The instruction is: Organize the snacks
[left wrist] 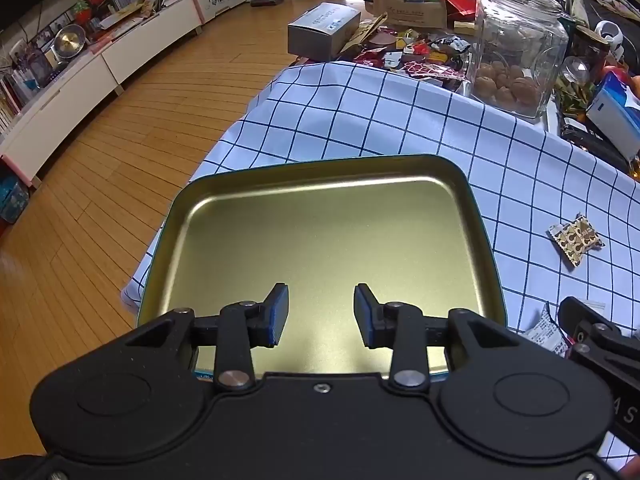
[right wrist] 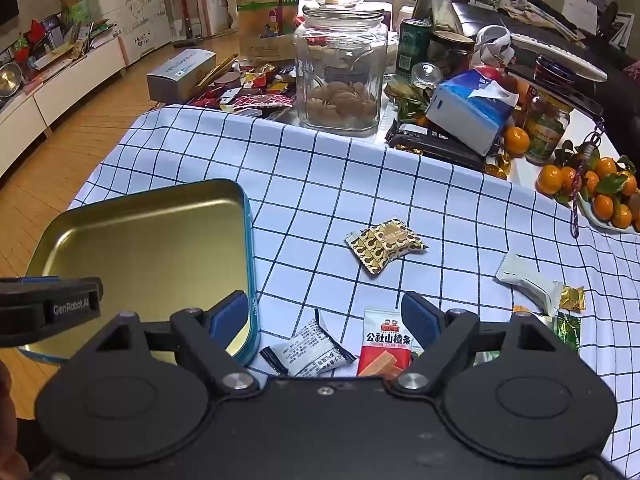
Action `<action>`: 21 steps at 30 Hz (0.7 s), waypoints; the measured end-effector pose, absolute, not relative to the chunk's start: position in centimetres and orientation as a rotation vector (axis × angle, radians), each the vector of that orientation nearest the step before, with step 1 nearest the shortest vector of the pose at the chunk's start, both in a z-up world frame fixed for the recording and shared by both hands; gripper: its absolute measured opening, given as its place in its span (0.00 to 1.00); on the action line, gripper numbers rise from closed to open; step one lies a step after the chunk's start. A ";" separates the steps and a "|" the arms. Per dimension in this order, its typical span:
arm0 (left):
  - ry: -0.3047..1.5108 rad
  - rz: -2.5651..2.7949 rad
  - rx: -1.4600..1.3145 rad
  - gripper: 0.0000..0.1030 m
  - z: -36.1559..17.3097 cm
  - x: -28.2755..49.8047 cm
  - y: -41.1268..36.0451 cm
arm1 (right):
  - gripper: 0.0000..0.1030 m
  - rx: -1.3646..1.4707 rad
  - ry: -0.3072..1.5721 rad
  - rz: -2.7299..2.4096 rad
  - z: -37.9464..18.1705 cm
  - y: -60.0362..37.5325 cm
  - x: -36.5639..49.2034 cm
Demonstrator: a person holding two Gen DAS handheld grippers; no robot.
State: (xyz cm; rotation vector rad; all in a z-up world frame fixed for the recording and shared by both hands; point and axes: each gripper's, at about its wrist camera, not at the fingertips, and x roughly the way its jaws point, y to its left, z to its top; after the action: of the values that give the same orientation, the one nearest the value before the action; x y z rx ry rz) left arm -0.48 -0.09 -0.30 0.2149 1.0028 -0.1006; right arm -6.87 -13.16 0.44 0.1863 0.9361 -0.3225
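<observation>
On the checked blue-and-white tablecloth (right wrist: pixel 360 168) sits one shallow tin tray (left wrist: pixel 476 216) with a gold inside and a teal outer wall, near the table's left edge. Over its bare floor hangs the left gripper (left wrist: pixel 321 314), its two blue-padded fingers apart with nothing between them. Beside the tray's right wall is the right gripper (right wrist: pixel 326 320), its two fingers spread wide, also holding nothing; its left pad (right wrist: pixel 228 316) lies just against the tray's rim. Loose snacks lie on the cloth, six that can be counted: one gold-and-brown patterned packet (right wrist: pixel 386 245) farther out in the open, one white packet with small print (right wrist: pixel 310 350) and one red-and-white hawthorn-strip packet (right wrist: pixel 386 344) side by side between the right fingers, one pale wrapped bar (right wrist: pixel 528 282) off to the right, with one small gold sweet (right wrist: pixel 572 298) and one small green sweet (right wrist: pixel 568 330) just beside it. At the far side of the cloth stands one tall glass jar (right wrist: pixel 340 76) part-filled with round brown pieces, flanked by a heap of mixed wrappers (right wrist: pixel 256 94) too jumbled to count, one grey box (right wrist: pixel 180 74) and one pile of tangerines (right wrist: pixel 592 186).
</observation>
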 end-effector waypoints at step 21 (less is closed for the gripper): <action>1.009 -0.102 0.214 0.43 -0.3 -0.4 0.0 | 0.85 0.183 0.937 -0.318 0.4 -13.2 -6.9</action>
State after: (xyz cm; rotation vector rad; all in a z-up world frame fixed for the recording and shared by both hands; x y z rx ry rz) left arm -0.42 0.01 -0.35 0.2136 1.0090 -0.1016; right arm -6.95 -13.16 0.39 0.1829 0.9374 -0.3184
